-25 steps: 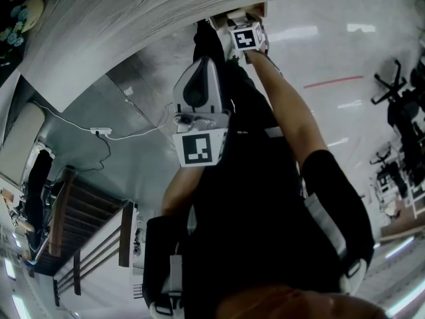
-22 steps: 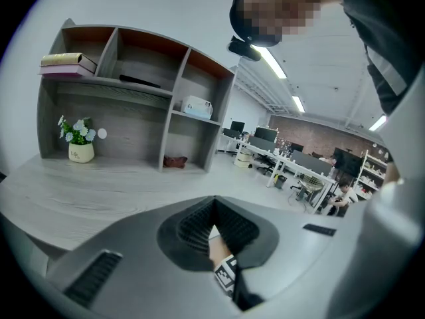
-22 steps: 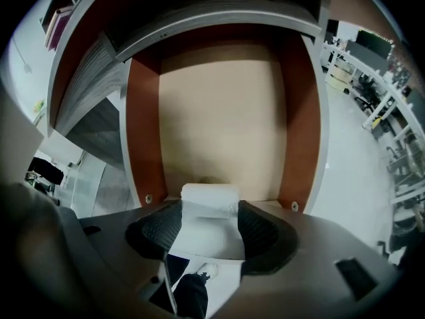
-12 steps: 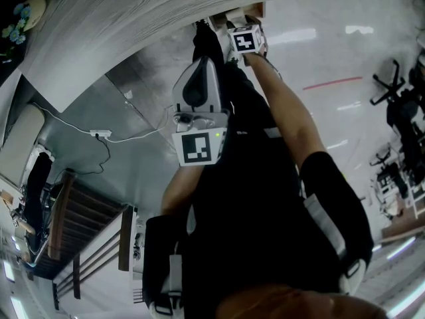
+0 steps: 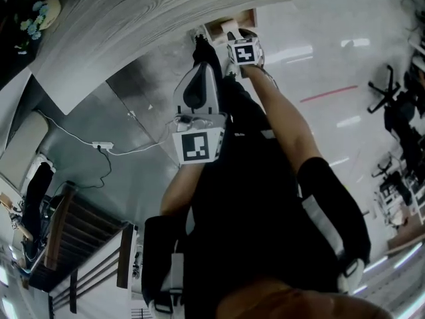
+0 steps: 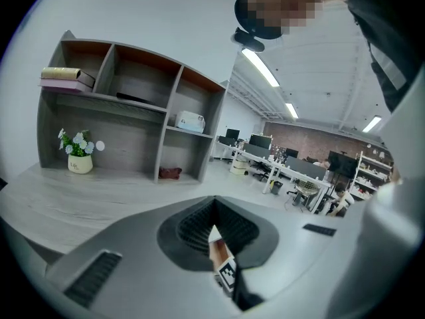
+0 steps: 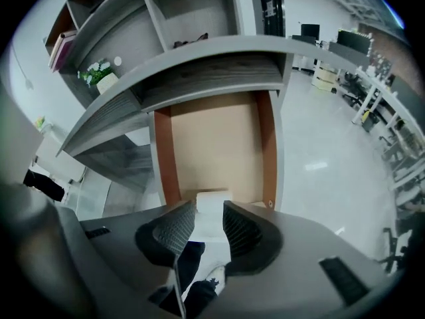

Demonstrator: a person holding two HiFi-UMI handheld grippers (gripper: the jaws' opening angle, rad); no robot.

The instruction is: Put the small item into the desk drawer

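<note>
The right gripper [image 7: 209, 212] is clamping the white item [image 7: 212, 199] and holding it just above the open drawer [image 7: 212, 135], at its near end, probably so that letting go drops it inside. The left gripper [image 6: 214, 223], jaws pressed together on nothing, is hanging well back from the drawer, out of the way.
</note>
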